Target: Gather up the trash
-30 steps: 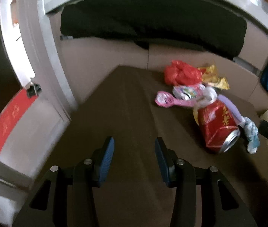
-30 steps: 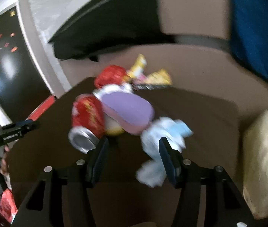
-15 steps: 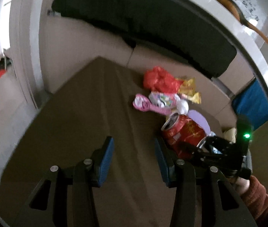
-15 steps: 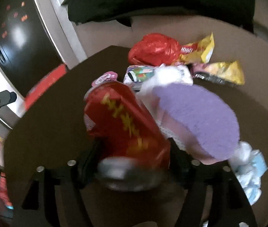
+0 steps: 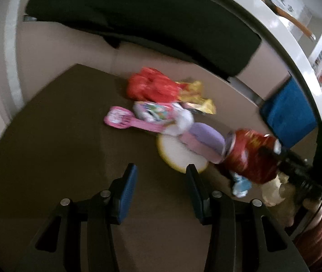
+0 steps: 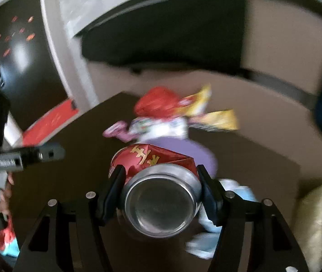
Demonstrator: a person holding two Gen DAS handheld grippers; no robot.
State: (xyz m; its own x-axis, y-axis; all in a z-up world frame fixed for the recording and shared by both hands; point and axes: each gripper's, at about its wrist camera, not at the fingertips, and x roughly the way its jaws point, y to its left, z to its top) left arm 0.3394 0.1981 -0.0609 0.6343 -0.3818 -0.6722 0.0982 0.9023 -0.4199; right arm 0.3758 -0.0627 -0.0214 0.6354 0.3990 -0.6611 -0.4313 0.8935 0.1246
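Note:
A dented red can [image 6: 158,158] with gold lettering sits between the pads of my right gripper [image 6: 160,170], which is shut on it, silver bottom toward the camera. In the left wrist view the red can [image 5: 249,158] hangs above the table at the right. My left gripper [image 5: 161,170] is open over the dark brown table [image 5: 58,147] with nothing between its fingers. Past it lies a trash pile: a red bag [image 5: 151,86], yellow wrappers [image 5: 197,99], a pink wrapper [image 5: 124,117], a purple pad [image 5: 204,140], a white disc [image 5: 179,156] and crumpled blue-white paper [image 5: 240,185].
A cream bag [image 6: 319,222] stands at the table's right side. Behind the table are a beige floor and a low black shape [image 5: 138,22]. A blue object [image 5: 290,113] stands at the right. A hand and a red sleeve [image 5: 315,233] hold the right gripper.
My right gripper has shut on the red can and raised it off the table, uncovering the white disc. The left wrist view has swung toward the trash pile.

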